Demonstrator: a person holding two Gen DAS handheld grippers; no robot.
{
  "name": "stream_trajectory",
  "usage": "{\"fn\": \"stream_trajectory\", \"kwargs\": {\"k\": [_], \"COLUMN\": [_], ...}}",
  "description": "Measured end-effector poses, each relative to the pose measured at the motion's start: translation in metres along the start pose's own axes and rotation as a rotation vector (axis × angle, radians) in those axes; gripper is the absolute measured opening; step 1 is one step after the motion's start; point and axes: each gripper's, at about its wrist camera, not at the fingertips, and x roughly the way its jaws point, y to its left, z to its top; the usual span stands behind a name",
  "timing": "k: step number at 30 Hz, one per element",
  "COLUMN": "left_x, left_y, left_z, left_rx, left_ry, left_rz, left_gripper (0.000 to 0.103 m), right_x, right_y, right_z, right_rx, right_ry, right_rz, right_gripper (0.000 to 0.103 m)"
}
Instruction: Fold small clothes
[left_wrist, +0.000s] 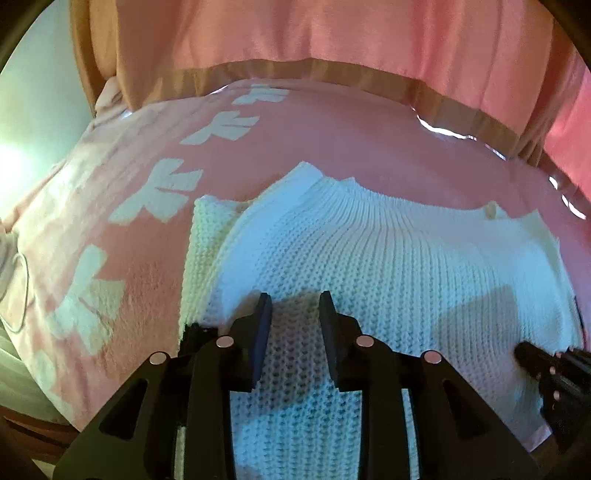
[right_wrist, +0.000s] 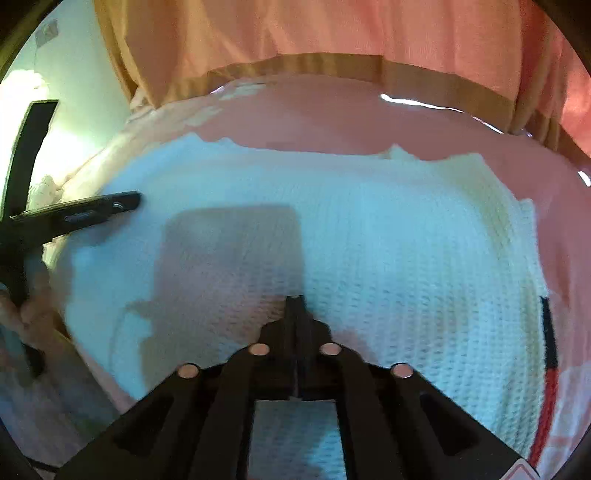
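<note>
Both views are taken from close above, tilted steeply down and forward along the fingers of the left gripper (left_wrist: 295, 299) and right gripper (right_wrist: 295, 301). The white knit garment (left_wrist: 369, 251) and pink blanket (left_wrist: 332, 140) are shared by the 2 views.

A white knit sweater (left_wrist: 369, 251) lies flat on the pink blanket (left_wrist: 314, 136), partly folded.

I seem to be in a home, most likely a bedroom. Under my fingers spreads a fleecy pink blanket (left_wrist: 122, 258) with white bow shapes, like bedding. At twelve o'clock hangs a pink curtain (left_wrist: 332, 33) with a tan border. At nine o'clock there is a pale wall (right_wrist: 74, 74), glowing with light.
</note>
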Motion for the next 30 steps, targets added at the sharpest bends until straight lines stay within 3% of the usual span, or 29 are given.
{"fn": "stream_trajectory", "kwargs": {"k": [1,4,6,8,11,13,16,19,22,24,25,26,29,30], "left_x": [-0.001,-0.003,-0.004,-0.004,-0.005,-0.006,-0.011,-0.019,-0.029,-0.030,-0.027,-0.020,0.003,0.011], "left_y": [0.001,0.004,0.002,-0.001,-0.004,-0.003,0.001,0.007,0.023,0.032,0.034,0.033,0.027,0.026], "left_z": [-0.002,-0.006,-0.007,-0.006,-0.006,-0.008,-0.013,-0.014,-0.005,0.009,0.015,0.023,0.035,0.035], "left_rx": [0.002,0.004,0.013,0.024,0.032,0.032,0.018,-0.022,-0.129,-0.203,-0.217,-0.225,-0.221,-0.218], "left_ry": [0.001,-0.002,-0.005,-0.004,-0.003,-0.003,-0.009,-0.018,-0.058,-0.080,-0.076,-0.067,-0.029,-0.014], "left_rz": [-0.003,-0.009,0.000,0.015,0.024,0.022,0.016,-0.009,-0.035,-0.061,-0.065,-0.056,-0.049,-0.052], "left_gripper": [0.026,0.026,0.026,0.027,0.027,0.027,0.028,0.039,0.058,0.074,0.077,0.080,0.078,0.067], "right_x": [-0.006,-0.035,-0.044,-0.039,-0.020,-0.029,-0.053,-0.071,-0.076,-0.066,-0.060,-0.058,-0.034,-0.024], "right_y": [-0.012,-0.047,-0.052,-0.037,-0.027,-0.047,-0.075,-0.099,-0.107,-0.106,-0.105,-0.110,-0.113,-0.115], "right_z": [-0.002,-0.006,-0.009,-0.015,-0.028,-0.026,-0.035,-0.037,-0.031,-0.020,-0.016,-0.017,-0.004,-0.002], "right_rx": [0.037,0.132,0.195,0.162,0.097,0.178,0.264,0.351,0.367,0.339,0.324,0.313,0.283,0.286], "right_ry": [-0.004,-0.070,-0.098,-0.080,-0.013,-0.038,-0.092,-0.138,-0.165,-0.157,-0.150,-0.142,-0.089,-0.066], "right_rz": [-0.025,-0.210,-0.131,-0.077,-0.134,-0.127,-0.189,-0.203,-0.201,-0.196,-0.199,-0.201,-0.214,-0.215], "right_gripper": [0.000,0.004,0.004,0.004,0.000,0.000,0.002,0.012,0.013,0.032,0.051,0.055,0.056,0.056]}}
